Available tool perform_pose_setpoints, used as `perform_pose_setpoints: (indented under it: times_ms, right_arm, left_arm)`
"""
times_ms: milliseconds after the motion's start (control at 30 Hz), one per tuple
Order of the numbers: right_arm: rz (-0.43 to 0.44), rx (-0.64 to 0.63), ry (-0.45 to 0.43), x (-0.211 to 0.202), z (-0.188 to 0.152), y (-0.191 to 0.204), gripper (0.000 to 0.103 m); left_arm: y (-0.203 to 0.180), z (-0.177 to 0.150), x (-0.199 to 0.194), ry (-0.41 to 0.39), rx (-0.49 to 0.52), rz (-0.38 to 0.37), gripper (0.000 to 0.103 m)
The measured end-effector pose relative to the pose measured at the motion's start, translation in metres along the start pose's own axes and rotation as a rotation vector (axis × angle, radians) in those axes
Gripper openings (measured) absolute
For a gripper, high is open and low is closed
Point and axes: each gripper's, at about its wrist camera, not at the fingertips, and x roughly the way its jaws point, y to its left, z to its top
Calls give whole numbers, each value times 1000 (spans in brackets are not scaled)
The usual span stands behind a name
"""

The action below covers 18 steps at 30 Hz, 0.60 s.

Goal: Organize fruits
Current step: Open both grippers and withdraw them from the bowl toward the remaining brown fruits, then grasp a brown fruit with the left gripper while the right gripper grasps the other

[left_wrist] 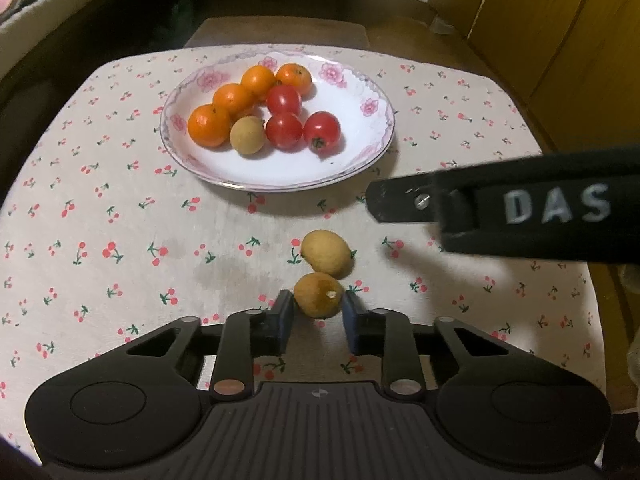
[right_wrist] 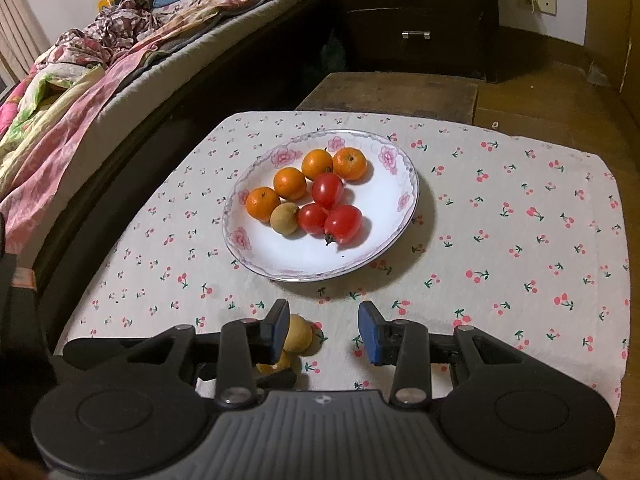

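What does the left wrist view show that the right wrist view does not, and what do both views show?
Only the left wrist view: the left tongs shut on a brown fruit, and a yellow cabinet.

Only the right wrist view: the right tongs with nothing between them, and a bed with blankets.

Both: the flowered plate holding oranges, tomatoes and one brown fruit, on the cherry-print cloth.

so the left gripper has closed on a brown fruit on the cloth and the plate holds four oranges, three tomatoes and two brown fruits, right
Not quite: the plate holds only one brown fruit, as both wrist views show. The left gripper is closed on a brown fruit on the cloth, with four oranges and three tomatoes on the plate.
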Motion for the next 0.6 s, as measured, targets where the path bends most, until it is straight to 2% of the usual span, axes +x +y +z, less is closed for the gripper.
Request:
perform_pose_setpoints:
  times_ms: [233,600]
  right_arm:
    - [9,-5,36,11,-2,4,38]
    - [26,-41,111,41,-8,22,38]
  left_arm:
    - [2,-4,-11,-7,26,-1,34]
    - [29,-15,-22,12,-9,5,34]
